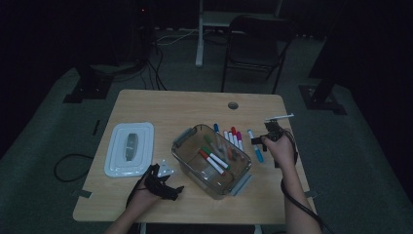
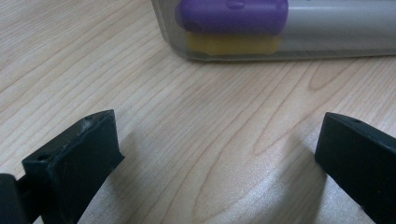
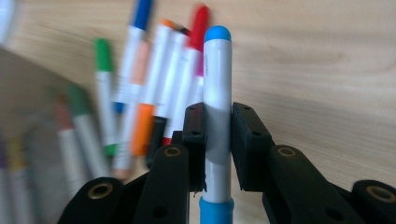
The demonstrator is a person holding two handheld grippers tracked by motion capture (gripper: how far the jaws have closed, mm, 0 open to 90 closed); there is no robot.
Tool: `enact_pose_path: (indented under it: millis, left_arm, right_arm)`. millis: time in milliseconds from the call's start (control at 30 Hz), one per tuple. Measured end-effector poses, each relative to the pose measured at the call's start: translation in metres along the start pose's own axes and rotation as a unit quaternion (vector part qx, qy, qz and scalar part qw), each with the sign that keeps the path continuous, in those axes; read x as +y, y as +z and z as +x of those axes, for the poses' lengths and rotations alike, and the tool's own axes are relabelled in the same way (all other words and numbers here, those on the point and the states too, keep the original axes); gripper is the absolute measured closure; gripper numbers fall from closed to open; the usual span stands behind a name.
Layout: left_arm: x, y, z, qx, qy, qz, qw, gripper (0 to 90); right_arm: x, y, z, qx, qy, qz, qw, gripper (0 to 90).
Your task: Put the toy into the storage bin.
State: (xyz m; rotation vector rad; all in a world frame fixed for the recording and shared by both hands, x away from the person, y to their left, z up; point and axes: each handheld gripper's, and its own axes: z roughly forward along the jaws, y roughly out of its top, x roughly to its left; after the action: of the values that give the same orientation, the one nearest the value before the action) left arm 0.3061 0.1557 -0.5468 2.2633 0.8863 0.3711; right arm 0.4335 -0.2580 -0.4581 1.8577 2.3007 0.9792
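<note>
My right gripper [image 3: 218, 140] pinches a blue-capped marker [image 3: 217, 93].
Beyond its jaws lie blurred loose markers [image 3: 154, 79], perhaps seven.

2 black fingers [image 2: 70, 168] spread apart over wooden table [image 2: 187, 140], clear container [image 2: 327, 46] ahead, purple marker cap [image 2: 233, 16] inside

Table [image 1: 160, 105]: far strip bare wood save one cable hole [image 1: 233, 105]; open passage across it. Left part: white lid [image 1: 129, 148], flat and low. Centre: clear container [image 1: 212, 161], walled, blocks level passage between the two sides. Just right of it: row of loose markers [image 1: 233, 137], leaving little room there. Near edge: bare in front of the container. Left gripper [image 2: 219, 154]: bare wood between its spread jaws, container wall close ahead.
</note>
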Motion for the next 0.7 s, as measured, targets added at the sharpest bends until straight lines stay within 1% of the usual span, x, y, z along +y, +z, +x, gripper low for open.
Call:
enact_pose_path:
  millis: [67,100,133,167,200,333,400,467,533,567,633,700]
  left_arm:
    - [0.000,0.000,0.000,0.000,0.000,0.000,1.0000,0.5]
    - [0.000,0.000,0.000,0.000,0.000,0.000,1.0000,0.5]
    - [0.000,0.000,0.000,0.000,0.000,0.000,1.0000,0.5]
    - [0.000,0.000,0.000,0.000,0.000,0.000,1.0000,0.5]
    - [0.000,0.000,0.000,0.000,0.000,0.000,1.0000,0.5]
    - [0.000,0.000,0.000,0.000,-0.001,-0.001,1.0000,0.5]
    - [0.000,0.000,0.000,0.000,-0.001,-0.001,1.0000,0.5]
    - [0.000,0.000,0.000,0.000,-0.001,-0.001,1.0000,0.5]
    - [0.000,0.000,0.000,-0.001,-0.001,-0.001,1.0000,0.5]
    - [0.000,0.000,0.000,-0.001,-0.001,-0.001,1.0000,0.5]
    - [0.000,0.000,0.000,-0.001,-0.001,-0.001,1.0000,0.5]
    - [0.000,0.000,0.000,-0.001,-0.001,-0.001,1.0000,0.5]
  right_arm:
    - [0.004,-0.013,0.011,0.014,-0.015,-0.012,0.9997,76.6]
    - [0.004,-0.013,0.011,0.014,-0.015,-0.012,0.9997,76.6]
    - [0.006,-0.019,0.018,0.018,-0.026,-0.010,0.9995,76.6]
    - [0.009,-0.028,0.030,0.034,-0.039,-0.018,0.9985,76.6]
    - [0.011,-0.031,0.035,0.042,-0.046,-0.016,0.9979,76.6]
    - [0.019,-0.041,0.056,0.075,-0.067,-0.023,0.9946,76.6]
    - [0.021,-0.045,0.068,0.090,-0.080,-0.025,0.9923,76.6]
    - [0.023,-0.047,0.082,0.108,-0.096,-0.025,0.9892,76.6]
    - [0.024,-0.047,0.096,0.120,-0.113,-0.024,0.9860,76.6]
    - [0.024,-0.046,0.104,0.128,-0.121,-0.018,0.9841,76.6]
    - [0.023,-0.041,0.119,0.138,-0.140,-0.010,0.9805,76.6]
    - [0.022,-0.033,0.133,0.148,-0.155,0.004,0.9768,76.6]
